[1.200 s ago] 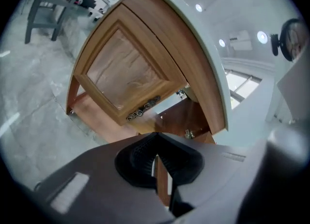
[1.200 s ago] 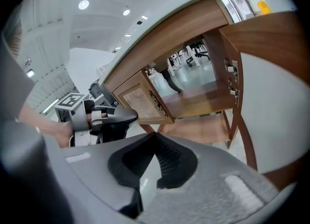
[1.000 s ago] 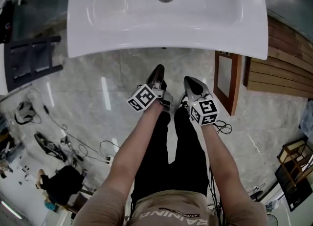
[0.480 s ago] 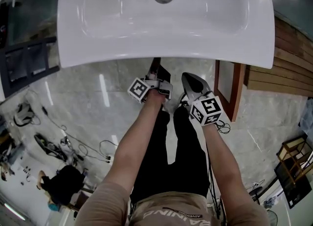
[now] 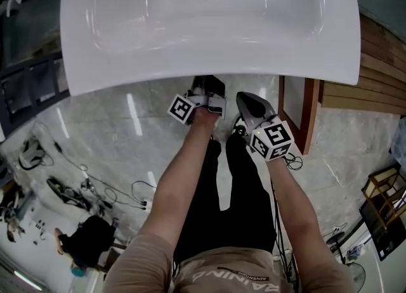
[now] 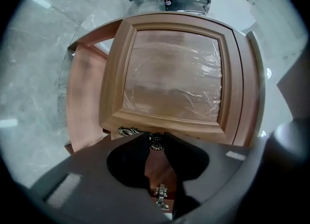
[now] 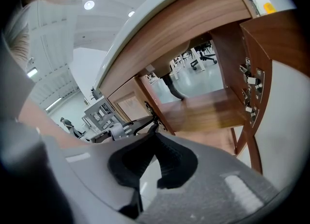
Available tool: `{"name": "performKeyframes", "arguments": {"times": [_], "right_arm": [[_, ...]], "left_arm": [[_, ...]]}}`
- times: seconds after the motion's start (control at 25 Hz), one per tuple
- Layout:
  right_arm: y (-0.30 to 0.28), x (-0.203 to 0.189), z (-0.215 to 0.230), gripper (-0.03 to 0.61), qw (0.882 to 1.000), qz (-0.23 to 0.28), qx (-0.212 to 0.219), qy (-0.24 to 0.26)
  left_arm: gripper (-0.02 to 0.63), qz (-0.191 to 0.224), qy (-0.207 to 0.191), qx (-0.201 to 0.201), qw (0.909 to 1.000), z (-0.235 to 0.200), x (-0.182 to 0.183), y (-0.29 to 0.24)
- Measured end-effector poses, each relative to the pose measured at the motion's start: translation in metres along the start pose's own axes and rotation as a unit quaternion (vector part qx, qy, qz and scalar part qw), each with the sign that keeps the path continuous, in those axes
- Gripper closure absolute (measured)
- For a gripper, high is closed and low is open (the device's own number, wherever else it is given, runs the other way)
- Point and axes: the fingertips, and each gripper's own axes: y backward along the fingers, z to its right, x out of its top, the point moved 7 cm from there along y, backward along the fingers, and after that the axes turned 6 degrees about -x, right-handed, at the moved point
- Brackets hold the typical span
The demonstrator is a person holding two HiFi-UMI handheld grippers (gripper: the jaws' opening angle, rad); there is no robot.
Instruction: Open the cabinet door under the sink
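Seen from above, the white sink [image 5: 209, 73] overhangs the wooden cabinet. The right cabinet door [image 5: 295, 111] stands swung open; its inner face and hinges [image 7: 249, 80] show in the right gripper view. The left door [image 6: 174, 77], a wood frame around a film-covered panel, fills the left gripper view. My left gripper [image 6: 155, 138] reaches under the sink rim [image 5: 208, 84], its jaws closed on the round end of the ornate metal handle [image 6: 128, 131] at that door's edge. My right gripper [image 5: 246, 100] hangs beside it, shut and empty [image 7: 156, 132], short of the cabinet.
Cables [image 5: 82, 187] trail over the marble floor at the left, near a dark rack [image 5: 25, 89]. A slatted wooden wall [image 5: 380, 76] runs along the right, with a small stand [image 5: 384, 203] below it. The cabinet's inner shelf [image 7: 208, 111] shows through the open right side.
My left gripper has pushed forward under the sink rim and rolled, reaching the left door's handle. The right gripper has barely moved.
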Motion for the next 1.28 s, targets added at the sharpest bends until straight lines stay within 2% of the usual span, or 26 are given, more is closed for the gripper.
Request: {"name": "performKeyframes", "arguments": {"times": [0.28,0.44,0.56,0.72,0.92,1.28], "right_arm": [[-0.001,-0.006,0.004,0.578,1.000,-0.001,-0.001,-0.021],[-0.002,-0.006,0.006,0.578,1.000,0.001,-0.002,-0.027],[0.000,-0.008,0.008,0.578,0.999,0.003,-0.004,-0.032],[0.002,-0.011,0.008,0.578,0.999,0.003,-0.004,-0.035],[0.012,-0.018,0.011,0.578,0.999,0.000,-0.001,-0.038],[0.025,-0.028,0.014,0.578,1.000,-0.020,0.014,-0.014]], "left_arm": [[0.517,0.051,0.068,-0.038,0.9956,-0.008,-0.007,0.001],[0.518,0.073,0.075,-0.033,0.9940,-0.009,-0.010,0.001],[0.512,0.060,0.064,-0.027,0.9958,-0.006,-0.009,0.002],[0.511,0.018,0.032,-0.023,0.9991,-0.002,-0.002,0.006],[0.511,-0.018,0.012,-0.018,0.9996,-0.001,-0.003,0.016],[0.511,-0.025,0.002,-0.013,0.9996,-0.003,-0.005,0.051]]}}
